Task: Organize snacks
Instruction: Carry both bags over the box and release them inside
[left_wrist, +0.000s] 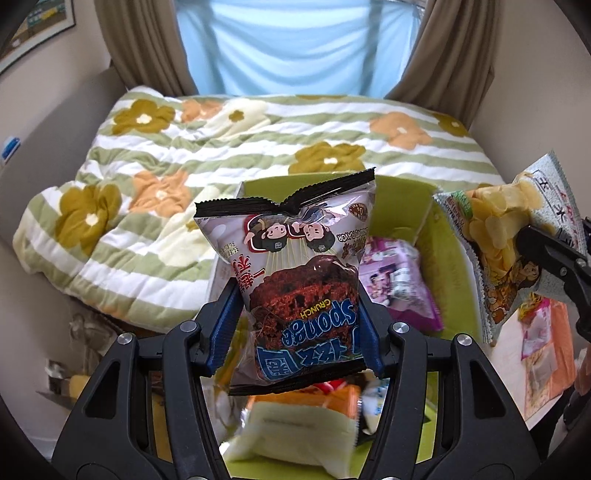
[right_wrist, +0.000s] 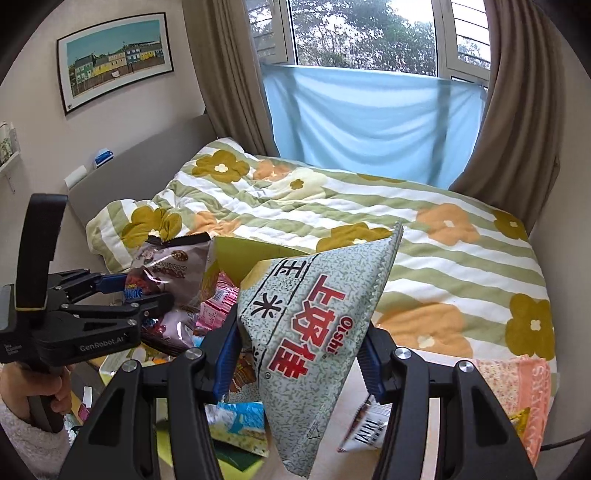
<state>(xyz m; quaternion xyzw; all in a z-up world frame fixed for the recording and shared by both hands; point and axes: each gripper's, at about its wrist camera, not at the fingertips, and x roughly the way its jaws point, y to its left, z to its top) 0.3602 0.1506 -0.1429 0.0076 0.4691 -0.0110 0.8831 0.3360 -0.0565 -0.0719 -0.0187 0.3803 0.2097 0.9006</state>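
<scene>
My left gripper (left_wrist: 295, 328) is shut on a chocolate sponge-crunch snack bag (left_wrist: 291, 266), held upright in the air above a green box (left_wrist: 439, 254). It also shows in the right wrist view (right_wrist: 122, 291) at the left, with its bag (right_wrist: 173, 266). My right gripper (right_wrist: 299, 354) is shut on a grey-green Oishi chip bag (right_wrist: 314, 321), held up over the table edge. That bag shows in the left wrist view (left_wrist: 506, 229) at the right, beside the box.
The green box holds a pink snack pack (left_wrist: 395, 280) and other packets. More snacks lie below: a pale yellow pack (left_wrist: 295, 432), a peach-coloured pack (right_wrist: 517, 391) and a white pack (right_wrist: 369, 428) on the light table. A bed with a flowered quilt (right_wrist: 369, 206) lies behind.
</scene>
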